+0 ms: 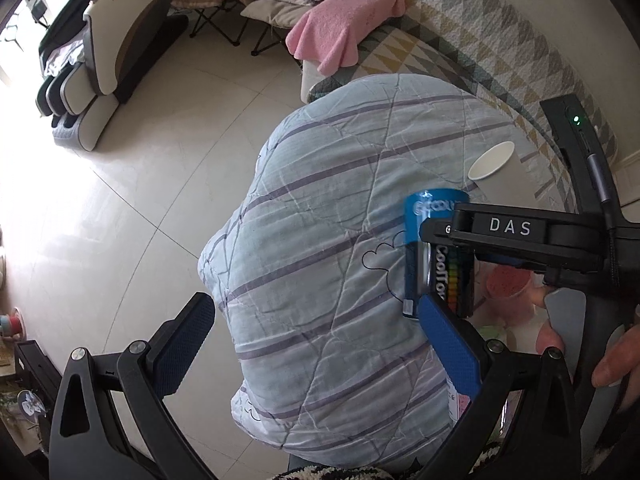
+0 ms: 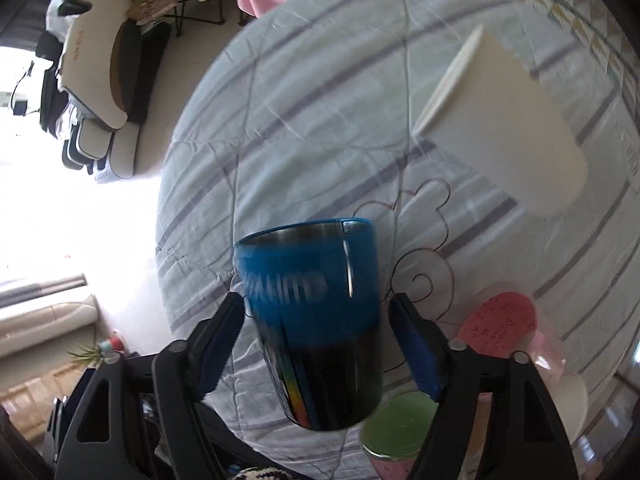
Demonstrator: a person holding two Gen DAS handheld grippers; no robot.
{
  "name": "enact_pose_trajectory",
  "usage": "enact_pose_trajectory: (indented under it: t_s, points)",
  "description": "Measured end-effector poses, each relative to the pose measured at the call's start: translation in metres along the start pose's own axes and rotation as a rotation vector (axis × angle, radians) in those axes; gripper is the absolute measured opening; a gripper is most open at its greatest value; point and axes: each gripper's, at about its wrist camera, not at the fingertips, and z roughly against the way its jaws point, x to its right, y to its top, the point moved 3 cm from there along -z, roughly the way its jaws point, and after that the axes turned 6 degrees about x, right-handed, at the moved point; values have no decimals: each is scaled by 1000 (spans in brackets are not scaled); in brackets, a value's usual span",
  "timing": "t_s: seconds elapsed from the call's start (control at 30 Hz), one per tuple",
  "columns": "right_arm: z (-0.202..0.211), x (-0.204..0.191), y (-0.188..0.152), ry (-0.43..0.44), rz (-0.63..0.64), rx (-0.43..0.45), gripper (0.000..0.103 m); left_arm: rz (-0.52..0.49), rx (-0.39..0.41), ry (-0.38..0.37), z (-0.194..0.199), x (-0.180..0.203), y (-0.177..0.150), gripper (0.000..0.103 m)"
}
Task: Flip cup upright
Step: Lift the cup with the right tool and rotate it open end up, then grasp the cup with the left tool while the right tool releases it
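Two tongs show; the right tongs (image 2: pixel 316 344) grip a blue cup (image 2: pixel 316 320) between their pads, its body blue near the rim and black with a rainbow stripe toward the base, held above a quilt (image 2: pixel 320 80) with its mouth pointing away from the camera; motion blur smears the lettering on it, and whether anything is inside I cannot tell. From the left wrist view the same blue cup (image 1: pixel 434 256) is partly hidden behind the right tongs (image 1: pixel 508 236) marked DAS; a hand (image 1: pixel 616 364) wraps their handle at the frame's right edge. The left tongs (image 1: pixel 320 344) stand wide open with nothing between the pads, hovering over the quilt's edge and the tiled floor (image 1: pixel 140 200).

One white paper cup (image 2: pixel 508 128) lies on its side on the quilt, well apart from the blue cup, its mouth turned to the left. Beside the right tongs sit one pink cup (image 2: pixel 500 324) and one green-topped cup (image 2: pixel 400 428), both cut off by the black arms; their contents are hard to make out. Beyond the quilt, one pink towel (image 1: pixel 344 28) drapes over a patterned sofa (image 1: pixel 480 20), and a massage chair (image 1: pixel 96 52) stands by the bright window.
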Motion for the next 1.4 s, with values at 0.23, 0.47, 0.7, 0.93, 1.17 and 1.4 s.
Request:
enact_pose_trajectory:
  t_s: [0.23,0.47,0.7,0.93,1.17,1.4]
  points:
    - [37,-9,0,-6,47,95,78,-28,8,-29,4,22,3,103]
    - [98,19,4,8,18,191,78,-37,0,-54,-2,42,11,103]
    - [147,34,-5,-11,-3,305,79,-76,-17,-71,-18,72,23,103]
    - [168,61,-13,-34,-35,343,79,-92,-48,-23,-43,90,36,103]
    - [148,81,-15,-29,-107,284,79,-75,-101,9,-76,99,53,103]
    - [132,92,-16,-26,-143,233,79,-58,-173,21,-107,96,54,98]
